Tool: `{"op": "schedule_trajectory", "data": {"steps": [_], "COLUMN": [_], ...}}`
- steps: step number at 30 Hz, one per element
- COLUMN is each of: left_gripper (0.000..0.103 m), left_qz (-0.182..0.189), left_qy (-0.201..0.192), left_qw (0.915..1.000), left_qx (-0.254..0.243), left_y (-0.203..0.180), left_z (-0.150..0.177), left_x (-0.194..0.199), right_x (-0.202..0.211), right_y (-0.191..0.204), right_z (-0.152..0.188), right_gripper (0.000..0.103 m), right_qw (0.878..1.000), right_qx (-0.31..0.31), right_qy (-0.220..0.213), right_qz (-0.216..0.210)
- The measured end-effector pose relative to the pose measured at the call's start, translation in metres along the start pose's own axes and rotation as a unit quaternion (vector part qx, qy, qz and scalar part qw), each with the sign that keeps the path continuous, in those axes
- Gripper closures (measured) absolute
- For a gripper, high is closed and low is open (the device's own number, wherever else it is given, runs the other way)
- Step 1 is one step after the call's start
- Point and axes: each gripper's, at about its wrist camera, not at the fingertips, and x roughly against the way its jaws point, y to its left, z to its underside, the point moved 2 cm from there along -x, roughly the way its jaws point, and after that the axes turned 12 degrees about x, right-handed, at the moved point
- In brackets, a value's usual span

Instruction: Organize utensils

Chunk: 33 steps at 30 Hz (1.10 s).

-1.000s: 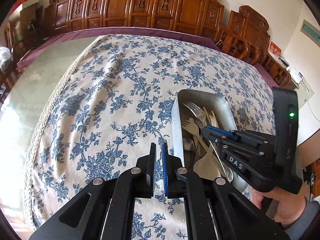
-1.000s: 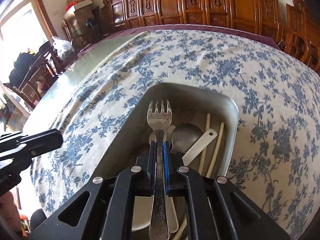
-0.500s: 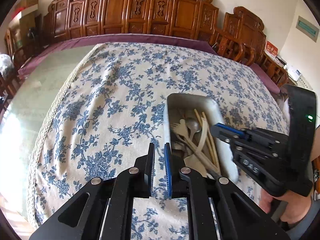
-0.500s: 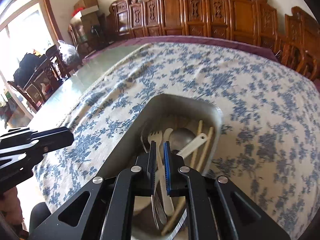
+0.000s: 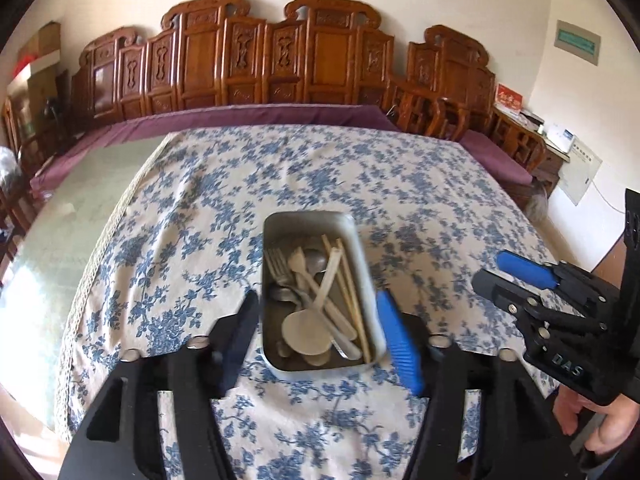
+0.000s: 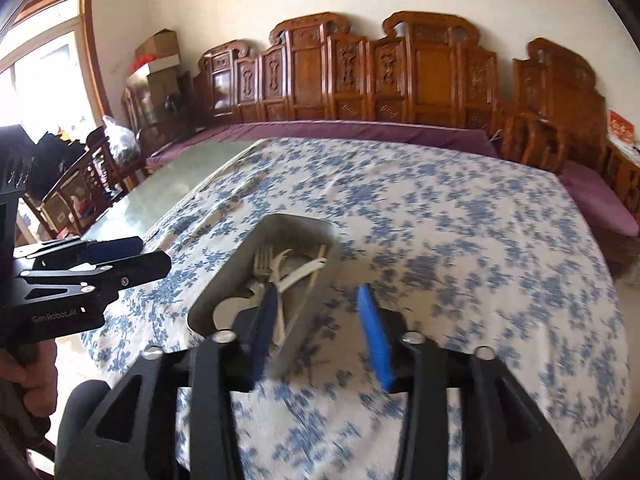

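While both claws hang spread apart and empty above the tabletop [image 5: 192, 240], the metal tray [image 5: 269, 280] is seen straight ahead of the left claw [image 5: 320, 336], framed between its two fingers. The tray is lying on the flowered cloth with its long axis running away from that claw, and the utensils inside are laid roughly along it: a fork [image 5: 276, 268], a pale spoon [image 5: 306, 332], chopsticks [image 5: 348, 288]. From the right claw [image 6: 320, 328], the tray [image 6: 216, 292] is found ahead and to the left, only the left finger overlapping it. The left claw is judged the better aligned for a reach into the tray, though neither is touching anything yet.
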Motion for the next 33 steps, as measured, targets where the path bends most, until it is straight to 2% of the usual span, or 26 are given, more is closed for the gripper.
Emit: {"op": "schedule_trajectory", "data": {"steps": [2, 4, 8, 11, 20, 33], "left_gripper": [0.026, 0.017, 0.01, 0.008, 0.008, 0.008], "left_qz": [-0.002, -0.003, -0.004, -0.006, 0.007, 0.018], "left_qy": [-0.012, -0.023, -0.041, -0.051, -0.09, -0.155], "left_qw": [0.9999, 0.9996, 0.9989, 0.9982, 0.9953, 0.9868], "left_qx": [-0.008, -0.014, -0.023, -0.031, -0.036, -0.041], "left_y": [-0.009, -0.018, -0.032, -0.043, -0.07, -0.092], "left_z": [0.003, 0.007, 0.014, 0.017, 0.019, 0.01], "left_x": [0.009, 0.017, 0.034, 0.047, 0.094, 0.168], "right_x": [0.017, 0.033, 0.062, 0.084, 0.14, 0.215], "right_y": [-0.006, -0.013, -0.022, -0.029, -0.038, -0.027], "right_z": [0.008, 0.013, 0.02, 0.022, 0.021, -0.003], "right_gripper": [0.035, 0.027, 0.01, 0.003, 0.003, 0.003], "right_qw": [1.0, 1.0, 0.999, 0.997, 0.992, 0.98], "right_qx": [-0.006, -0.012, -0.019, -0.024, -0.039, -0.017], "right_qy": [-0.007, -0.014, -0.03, -0.043, -0.082, -0.156], "right_qz": [0.009, 0.017, 0.037, 0.057, 0.087, 0.121]}}
